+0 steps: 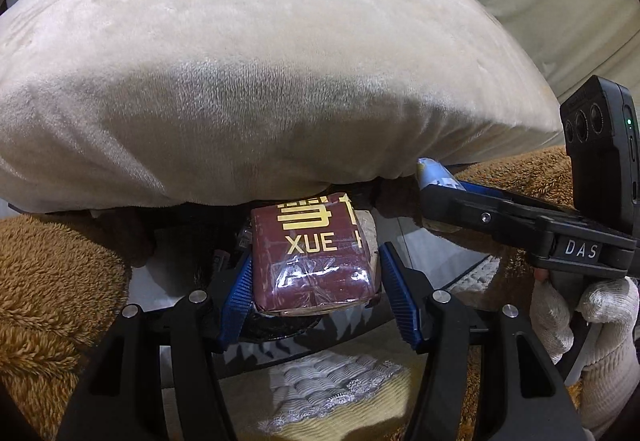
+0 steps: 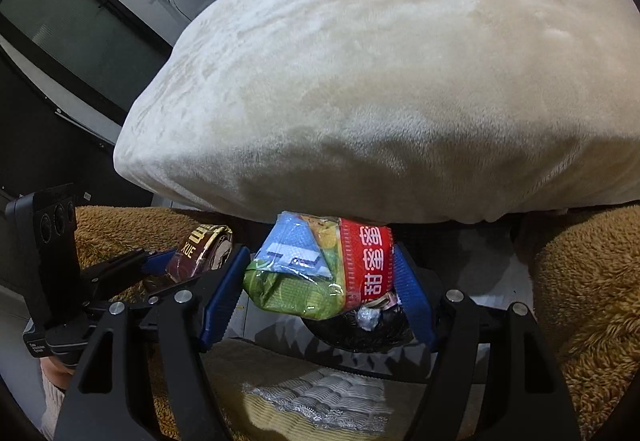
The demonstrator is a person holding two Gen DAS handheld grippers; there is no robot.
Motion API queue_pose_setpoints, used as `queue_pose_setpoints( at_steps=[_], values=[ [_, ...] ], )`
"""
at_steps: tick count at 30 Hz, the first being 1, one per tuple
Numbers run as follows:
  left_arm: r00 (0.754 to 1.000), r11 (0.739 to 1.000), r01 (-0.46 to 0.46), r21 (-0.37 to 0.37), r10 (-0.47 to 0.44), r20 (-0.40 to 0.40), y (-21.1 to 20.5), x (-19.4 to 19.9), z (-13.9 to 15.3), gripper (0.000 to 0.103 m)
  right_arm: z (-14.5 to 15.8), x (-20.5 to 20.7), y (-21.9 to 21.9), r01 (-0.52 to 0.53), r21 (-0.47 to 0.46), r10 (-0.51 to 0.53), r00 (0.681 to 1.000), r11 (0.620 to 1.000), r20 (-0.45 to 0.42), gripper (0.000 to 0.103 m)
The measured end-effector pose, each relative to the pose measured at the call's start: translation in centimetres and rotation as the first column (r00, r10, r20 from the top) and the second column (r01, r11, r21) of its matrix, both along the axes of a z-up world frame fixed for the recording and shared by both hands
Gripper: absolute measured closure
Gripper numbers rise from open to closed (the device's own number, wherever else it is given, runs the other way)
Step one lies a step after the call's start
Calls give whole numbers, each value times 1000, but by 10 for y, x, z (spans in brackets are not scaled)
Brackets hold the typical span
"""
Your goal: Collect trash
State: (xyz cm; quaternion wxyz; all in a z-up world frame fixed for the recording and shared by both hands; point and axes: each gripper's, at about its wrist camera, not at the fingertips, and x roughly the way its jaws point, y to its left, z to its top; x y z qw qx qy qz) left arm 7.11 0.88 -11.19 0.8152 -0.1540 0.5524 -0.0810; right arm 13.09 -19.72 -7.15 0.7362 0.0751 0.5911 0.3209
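Side by side above what looks like a black trash bin (image 2: 360,337): left gripper (image 1: 316,277) clamped across maroon cellophane-wrapped XUE packet (image 1: 316,261), right gripper (image 2: 320,273) clamped across green-and-red plastic snack wrapper (image 2: 320,273), both packets pointing forward under beige plush pillow (image 1: 260,61).

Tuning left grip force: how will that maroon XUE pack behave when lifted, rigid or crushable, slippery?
The maroon pack between the left gripper fingers looks boxy with fairly crisp edges, so probably semi-stiff but crushable. Its glossy, wrinkled plastic wrap suggests it may slip on the blue pads. Small for a pack, so likely light.
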Motion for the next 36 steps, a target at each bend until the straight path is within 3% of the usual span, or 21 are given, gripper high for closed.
queue_pose_setpoints(
  at_steps=[9, 11, 13, 14, 24, 36],
  values=[
    [998, 1000, 10, -11, -10, -65, 2, 0, -12, 41, -18, 0, 9, 3, -28, -4, 998, 1000, -60, 31],
    [998, 1000, 7, 19, -6, -61, 0, 0, -12, 27, -21, 3, 7, 10, -31, -13, 998, 999, -65, 30],
    [998, 999, -10, 32, 12, -59, 1, -1, -11, 25, -23, 4, 4, 24, -21, -25, 997, 999, -78, 29],
    [998, 999, -18, 31, 19, -55, 2, -1, -10, 25, -23, 4, 3, 29, -18, -31, 996, 999, -82, 23],
    [999, 998, -50, 39, 49, 24, 9, -6, 4, 25, -19, 6, 0, 35, -25, -36, 997, 999, -66, 22],
    [971, 995, -97, 31, 88, 223, 21, -22, 51, 25, 10, -8, -27, 55, 57, -59, 996, 997, 71, 22]
  ],
)
